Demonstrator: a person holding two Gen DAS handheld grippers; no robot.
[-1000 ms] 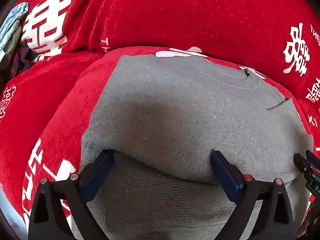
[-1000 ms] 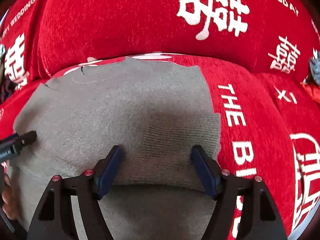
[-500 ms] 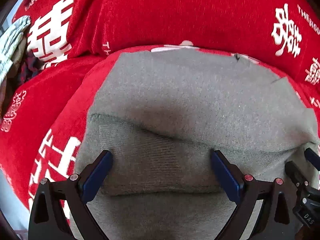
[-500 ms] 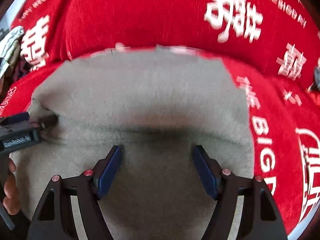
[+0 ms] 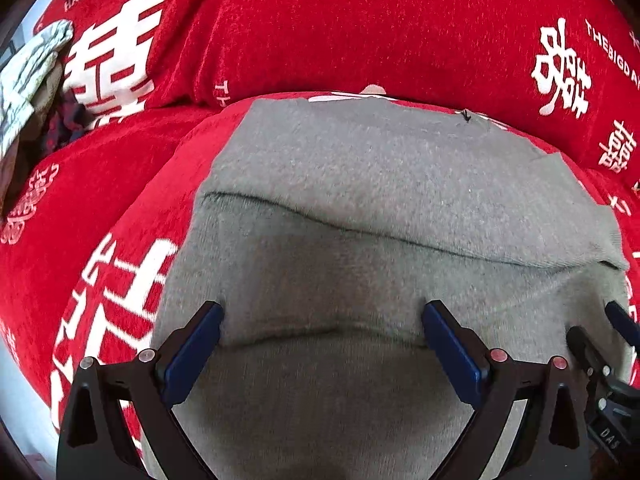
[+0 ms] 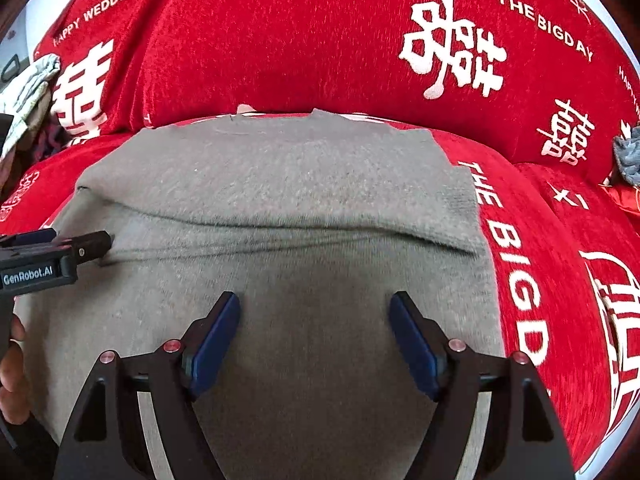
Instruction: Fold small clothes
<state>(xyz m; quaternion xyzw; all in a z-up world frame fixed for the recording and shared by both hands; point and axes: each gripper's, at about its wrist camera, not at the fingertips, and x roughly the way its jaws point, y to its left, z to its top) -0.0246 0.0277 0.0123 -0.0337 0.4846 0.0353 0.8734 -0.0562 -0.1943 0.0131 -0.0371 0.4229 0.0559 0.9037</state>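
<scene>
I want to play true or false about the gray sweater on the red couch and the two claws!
1. The gray sweater lies on a red cover with white writing. True.
2. The right claw is squeezing the sweater tight. False: its jaws stand wide apart and have just been opening, with sweater below them but nothing pinched.
3. The sweater is blue. False: it is gray.
4. The left claw has its jaws wide apart. True.
5. A fold line runs across the sweater. True.
</scene>
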